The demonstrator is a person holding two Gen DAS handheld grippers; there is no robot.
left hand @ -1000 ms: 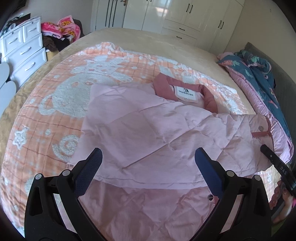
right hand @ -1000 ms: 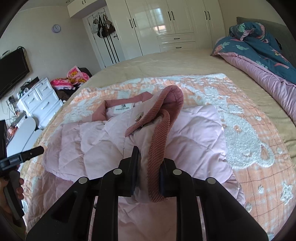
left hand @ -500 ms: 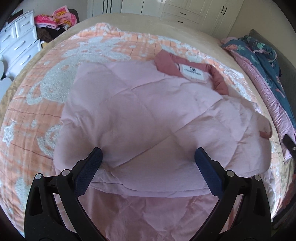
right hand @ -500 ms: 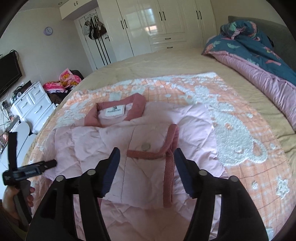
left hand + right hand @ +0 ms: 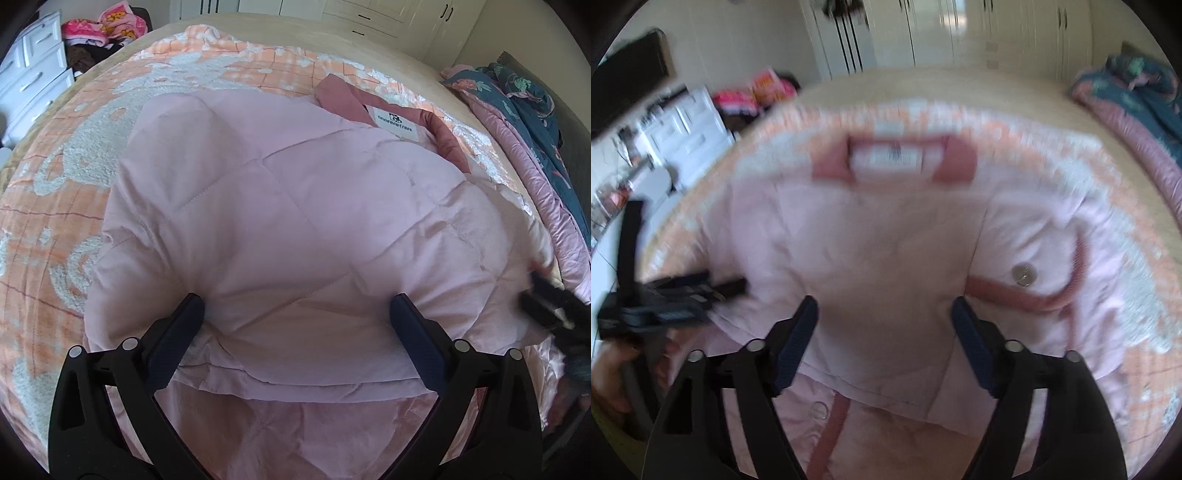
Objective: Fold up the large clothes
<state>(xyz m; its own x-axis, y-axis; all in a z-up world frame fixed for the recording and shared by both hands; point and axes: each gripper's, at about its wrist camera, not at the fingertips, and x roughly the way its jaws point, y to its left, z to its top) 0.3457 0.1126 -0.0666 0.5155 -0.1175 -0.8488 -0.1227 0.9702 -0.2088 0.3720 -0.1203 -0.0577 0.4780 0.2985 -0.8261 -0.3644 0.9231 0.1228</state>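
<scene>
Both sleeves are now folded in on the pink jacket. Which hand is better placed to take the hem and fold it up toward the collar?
Probably the left. The left gripper is open and sits over the near edge of the pink jacket, sharp in view. The right gripper is opening with nothing between its fingers, and its view is blurred.

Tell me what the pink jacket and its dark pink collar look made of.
Pink jacket: likely padded woven synthetic with a soft matte finish; stitched quilt lines and puffy panels show. Collar: seemingly a heavier fabric; its weave cannot be told here.
</scene>
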